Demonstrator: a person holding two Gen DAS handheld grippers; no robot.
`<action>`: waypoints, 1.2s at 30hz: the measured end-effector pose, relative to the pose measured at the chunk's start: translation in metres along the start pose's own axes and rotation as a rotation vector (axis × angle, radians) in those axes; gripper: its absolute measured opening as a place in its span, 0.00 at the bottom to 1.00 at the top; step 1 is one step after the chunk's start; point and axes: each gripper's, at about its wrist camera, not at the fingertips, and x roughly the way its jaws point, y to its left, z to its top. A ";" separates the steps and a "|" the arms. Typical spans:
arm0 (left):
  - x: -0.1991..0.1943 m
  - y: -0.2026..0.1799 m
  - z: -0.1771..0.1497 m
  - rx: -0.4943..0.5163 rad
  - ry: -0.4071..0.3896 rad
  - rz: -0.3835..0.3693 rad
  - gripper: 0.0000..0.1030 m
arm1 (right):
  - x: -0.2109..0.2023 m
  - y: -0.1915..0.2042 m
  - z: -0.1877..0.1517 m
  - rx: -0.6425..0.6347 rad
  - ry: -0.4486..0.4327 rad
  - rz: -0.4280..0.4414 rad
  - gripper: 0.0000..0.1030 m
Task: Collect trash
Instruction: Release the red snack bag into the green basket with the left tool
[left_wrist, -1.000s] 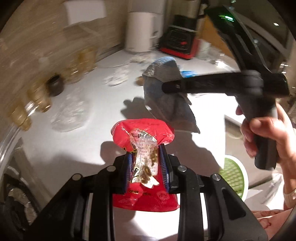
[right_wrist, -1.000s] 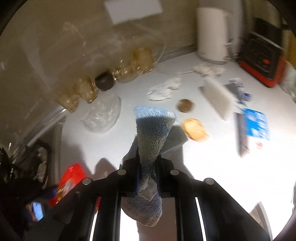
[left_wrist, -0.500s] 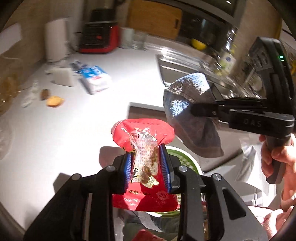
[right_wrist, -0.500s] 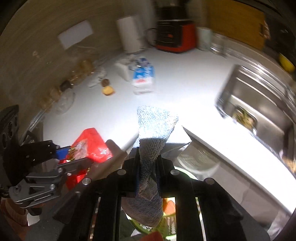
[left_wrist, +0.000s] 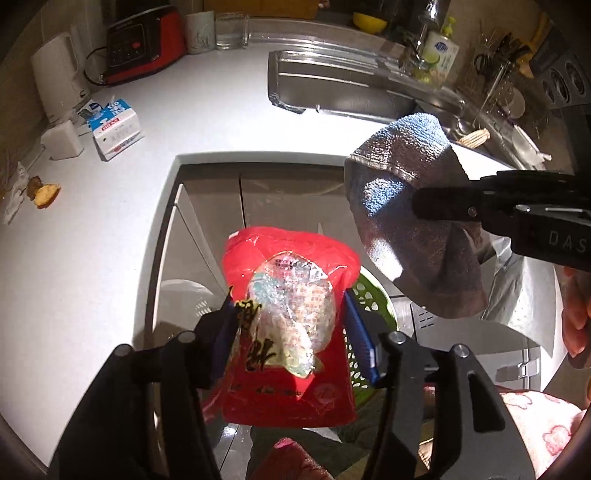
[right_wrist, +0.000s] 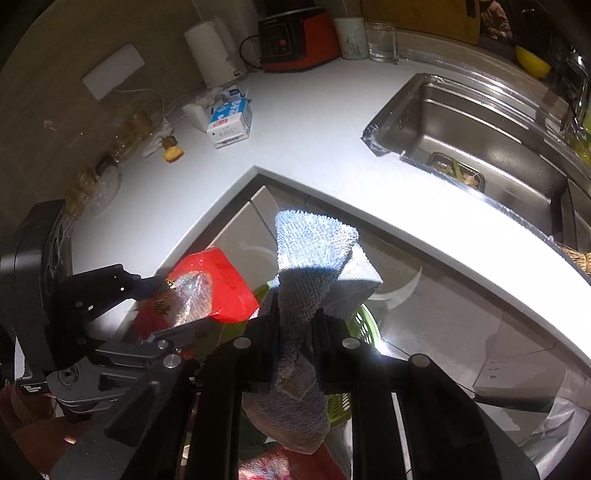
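Note:
A red snack bag (left_wrist: 288, 325) with a clear window sits between the blue pads of my left gripper (left_wrist: 291, 321), whose jaws stand wider than before; the bag also shows in the right wrist view (right_wrist: 207, 291). It hangs over a green perforated bin (left_wrist: 373, 306) below the counter edge. My right gripper (right_wrist: 295, 321) is shut on a blue-grey cloth (right_wrist: 310, 254), held to the right of the bag (left_wrist: 410, 229) and above the bin (right_wrist: 364, 325).
On the white counter (left_wrist: 110, 229) lie a milk carton (left_wrist: 116, 129), a white block (left_wrist: 62, 142), food scraps (left_wrist: 46, 192), a white kettle (left_wrist: 55, 88) and a red appliance (left_wrist: 142, 40). A steel sink (right_wrist: 476, 133) is at the right. Grey cabinet fronts (left_wrist: 207, 206) stand under the counter.
Both grippers swung from the counter out past its edge to above the green bin. The left jaws have spread apart around the red bag. The cloth stays clamped.

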 end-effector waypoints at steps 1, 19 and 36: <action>0.001 -0.002 0.000 0.005 0.005 0.002 0.55 | 0.001 -0.001 -0.001 0.002 0.005 0.002 0.16; -0.012 0.000 0.006 0.012 -0.031 0.017 0.72 | 0.014 0.002 0.000 -0.001 0.033 0.045 0.17; -0.033 0.035 0.008 -0.058 -0.064 0.123 0.83 | 0.030 0.014 -0.022 -0.050 0.110 -0.011 0.81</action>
